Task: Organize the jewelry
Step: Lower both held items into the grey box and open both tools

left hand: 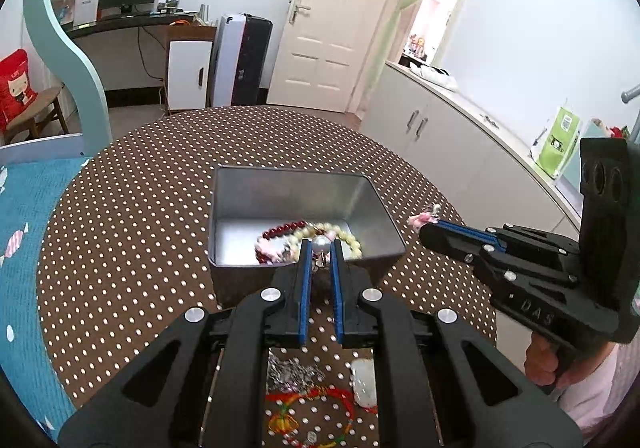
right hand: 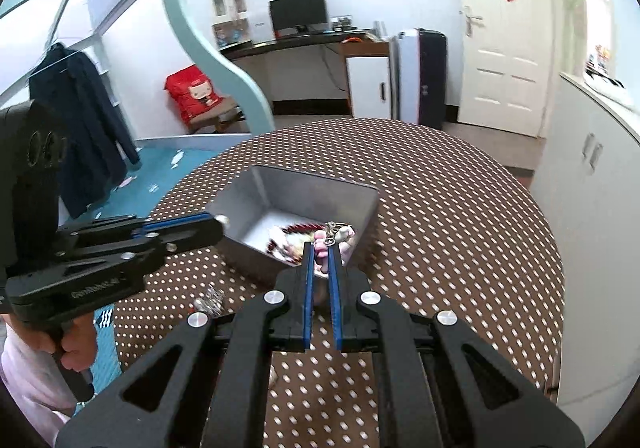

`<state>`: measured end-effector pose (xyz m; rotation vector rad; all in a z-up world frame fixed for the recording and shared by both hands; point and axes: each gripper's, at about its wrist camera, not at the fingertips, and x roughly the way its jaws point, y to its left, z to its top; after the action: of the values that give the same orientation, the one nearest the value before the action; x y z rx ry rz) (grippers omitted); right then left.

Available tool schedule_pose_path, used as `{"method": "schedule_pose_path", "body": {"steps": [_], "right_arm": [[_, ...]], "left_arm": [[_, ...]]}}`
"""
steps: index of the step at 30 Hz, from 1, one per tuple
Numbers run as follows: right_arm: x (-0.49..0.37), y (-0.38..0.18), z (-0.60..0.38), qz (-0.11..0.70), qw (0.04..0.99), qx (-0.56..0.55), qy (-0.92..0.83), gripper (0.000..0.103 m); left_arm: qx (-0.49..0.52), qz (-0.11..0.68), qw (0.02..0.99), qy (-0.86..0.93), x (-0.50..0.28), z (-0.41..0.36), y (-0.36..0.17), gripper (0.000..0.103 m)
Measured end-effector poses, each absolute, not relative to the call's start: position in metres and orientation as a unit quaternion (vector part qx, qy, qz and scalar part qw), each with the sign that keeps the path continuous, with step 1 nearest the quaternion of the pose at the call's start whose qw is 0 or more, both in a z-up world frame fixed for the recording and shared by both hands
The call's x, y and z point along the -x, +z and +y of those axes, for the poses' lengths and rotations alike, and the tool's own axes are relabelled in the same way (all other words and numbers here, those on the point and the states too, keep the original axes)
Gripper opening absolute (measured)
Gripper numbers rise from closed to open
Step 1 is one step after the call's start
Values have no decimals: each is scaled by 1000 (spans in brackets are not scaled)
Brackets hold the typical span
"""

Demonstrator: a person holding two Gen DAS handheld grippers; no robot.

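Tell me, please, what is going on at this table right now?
A person is sorting jewelry into a metal tin on the polka-dot table. The left gripper is shut on a pearl-like piece, and the right gripper is shut on a pink charm with a metal clasp, both near the tin. Bead bracelets already lie inside; a red cord piece waits on the table.

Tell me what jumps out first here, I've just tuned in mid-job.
The metal tin in the middle of the polka-dot table, with red and cream bead bracelets piled in its near end. Both tongs are poised at it: the left tongs pinch a pearl piece at its near rim, the right tongs grip a pink charm with a metal clasp. More jewelry lies on the table beneath the left tongs.
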<state>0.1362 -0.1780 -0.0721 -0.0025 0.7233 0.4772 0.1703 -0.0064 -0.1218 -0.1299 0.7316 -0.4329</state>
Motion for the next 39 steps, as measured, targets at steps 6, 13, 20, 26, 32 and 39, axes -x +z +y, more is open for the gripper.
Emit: {"method": "schedule_pose_path", "body": {"steps": [6, 13, 20, 26, 32, 39], "right_arm": [[-157, -84, -157, 369, 895, 22, 250, 7], [-156, -83, -163, 366, 903, 29, 222, 52], [-152, -88, -176, 378, 906, 19, 190, 69], [-147, -90, -188, 382, 907, 8, 176, 76], [-139, -96, -192, 391, 903, 4, 176, 79], [-119, -103, -179, 397, 893, 18, 211, 79]], "left_arm": [[68, 354, 909, -209, -186, -7, -118, 9], [76, 363, 905, -209, -197, -5, -125, 9], [78, 363, 906, -203, -201, -4, -127, 9], [80, 362, 905, -208, -201, -4, -127, 19], [74, 359, 907, -208, -191, -3, -126, 23], [60, 362, 907, -206, -172, -4, -129, 23]]}}
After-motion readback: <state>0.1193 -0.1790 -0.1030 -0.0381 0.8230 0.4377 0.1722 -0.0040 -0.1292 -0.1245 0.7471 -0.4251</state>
